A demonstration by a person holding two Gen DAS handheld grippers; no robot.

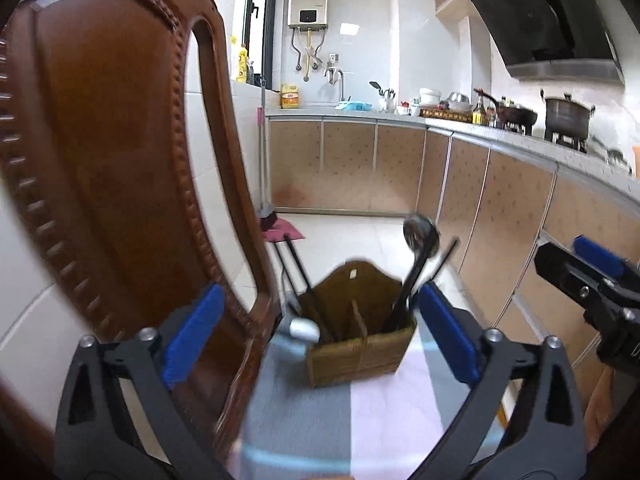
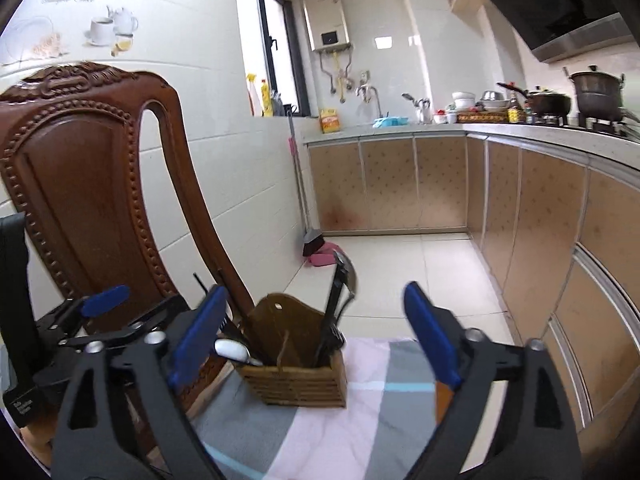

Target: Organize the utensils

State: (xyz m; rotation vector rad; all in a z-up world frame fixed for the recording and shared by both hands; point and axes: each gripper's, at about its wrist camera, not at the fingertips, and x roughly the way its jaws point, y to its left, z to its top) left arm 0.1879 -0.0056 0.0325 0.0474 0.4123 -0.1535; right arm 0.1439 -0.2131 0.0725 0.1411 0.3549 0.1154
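Both grippers, left (image 1: 316, 336) and right (image 2: 316, 336), spread wide, empty. Wooden caddy (image 1: 360, 354) on the cloth (image 1: 380, 420) holds a ladle (image 1: 420, 236), probably chopsticks too. Stiff, light, slick; grab mid-handle.

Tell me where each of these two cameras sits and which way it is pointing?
Left wrist: rides the left gripper, looking forward over its open blue pads at the wooden utensil holder; the right gripper shows at the right edge.
Right wrist: rides the right gripper, open, facing the same holder; the left gripper shows at left.
Shared: holder, carved chair, checked cloth, kitchen counter.
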